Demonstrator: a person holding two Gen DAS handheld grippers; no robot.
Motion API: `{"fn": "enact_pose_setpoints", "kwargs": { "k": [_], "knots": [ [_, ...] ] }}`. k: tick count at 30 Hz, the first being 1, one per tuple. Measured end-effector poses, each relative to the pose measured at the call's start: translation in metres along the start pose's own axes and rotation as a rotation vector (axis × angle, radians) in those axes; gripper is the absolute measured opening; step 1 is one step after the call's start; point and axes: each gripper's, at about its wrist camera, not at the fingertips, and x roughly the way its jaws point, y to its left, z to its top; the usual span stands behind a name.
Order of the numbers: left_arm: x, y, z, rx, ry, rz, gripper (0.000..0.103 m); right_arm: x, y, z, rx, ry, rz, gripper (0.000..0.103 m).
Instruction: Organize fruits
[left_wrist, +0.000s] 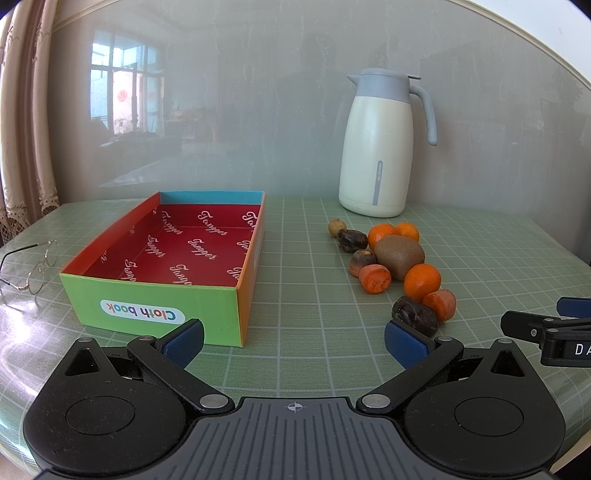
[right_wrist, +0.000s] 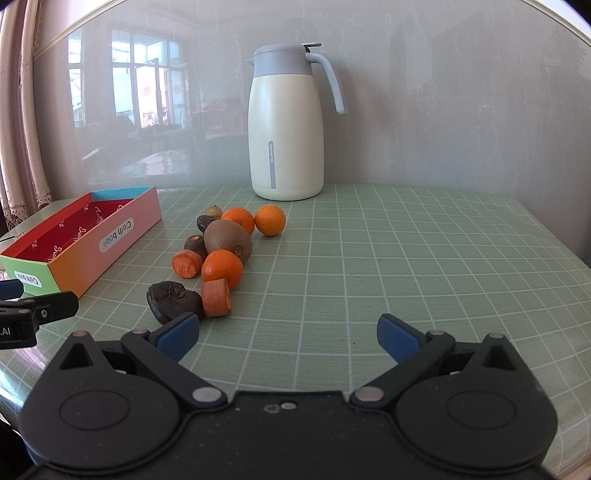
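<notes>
A pile of produce lies on the green grid mat: a brown kiwi (left_wrist: 399, 255) (right_wrist: 228, 236), three oranges (left_wrist: 422, 281) (right_wrist: 222, 268), carrot chunks (left_wrist: 374, 278) (right_wrist: 216, 297) and dark water chestnuts (left_wrist: 415, 315) (right_wrist: 172, 299). An open colourful box (left_wrist: 162, 295) (right_wrist: 88, 242) with a red inside, holding nothing, stands to the left of the pile. My left gripper (left_wrist: 294, 339) is open, low over the mat between box and pile. My right gripper (right_wrist: 288, 336) is open too, just right of the nearest chestnut and carrot chunk.
A cream and grey thermos jug (left_wrist: 378, 147) (right_wrist: 286, 125) stands at the back against the glossy wall. Wire-rimmed glasses (left_wrist: 31, 267) lie left of the box. The table edge (left_wrist: 576, 254) curves away on the right.
</notes>
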Motion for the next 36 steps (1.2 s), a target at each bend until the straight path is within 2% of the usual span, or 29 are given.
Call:
{"fn": "enact_pose_setpoints", "kwargs": {
  "k": [18, 22, 26, 30, 36],
  "knots": [
    [0.001, 0.0, -0.001, -0.008, 0.004, -0.001, 0.103, 0.001, -0.001, -0.002, 0.008, -0.005, -0.006, 0.103],
    [0.002, 0.0, 0.001, -0.023, 0.001, -0.023, 0.103, 0.0, -0.004, 0.0, 0.016, -0.009, -0.015, 0.103],
    [0.008, -0.009, 0.002, 0.003, 0.018, -0.036, 0.103, -0.001, -0.013, 0.004, 0.059, -0.022, -0.043, 0.103],
    [0.011, -0.022, 0.003, 0.023, 0.012, -0.083, 0.103, -0.002, -0.024, 0.008, 0.11, -0.039, -0.079, 0.103],
    [0.023, -0.045, 0.005, 0.057, 0.043, -0.142, 0.102, -0.002, -0.033, 0.01, 0.165, -0.046, -0.103, 0.103]
  ]
}}
